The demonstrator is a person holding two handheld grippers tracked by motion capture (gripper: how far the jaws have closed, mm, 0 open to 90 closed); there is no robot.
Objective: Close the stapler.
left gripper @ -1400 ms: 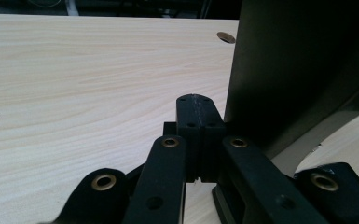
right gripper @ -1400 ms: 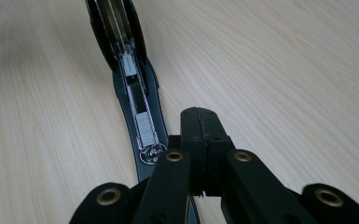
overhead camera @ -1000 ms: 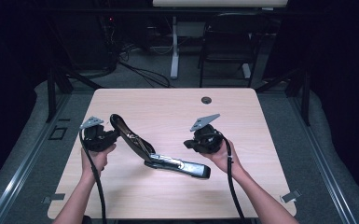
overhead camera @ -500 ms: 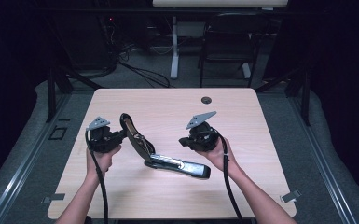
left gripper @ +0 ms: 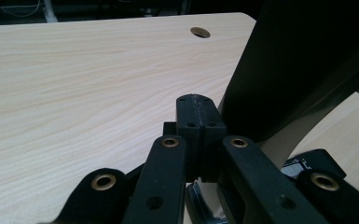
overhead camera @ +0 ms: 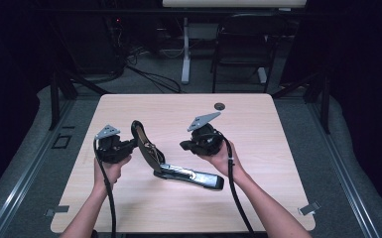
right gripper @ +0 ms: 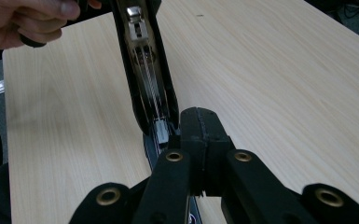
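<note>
A black stapler [overhead camera: 178, 163] is seen swung open on the worktop [overhead camera: 278, 148], between the 2 tongs. The left tongs [overhead camera: 133, 144], pressed together, touch its raised arm; the right tongs [overhead camera: 184, 145], also pressed together, are held just above its base.

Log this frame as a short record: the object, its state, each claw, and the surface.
object: black stapler on the table
state: swung open, top arm raised, staple track showing in the right gripper view
left claw: jaws shut, against the raised arm; a grip cannot be confirmed
right claw: jaws shut, holding nothing, beside the hinge
surface: light wood table with a cable hole at the far side
</note>
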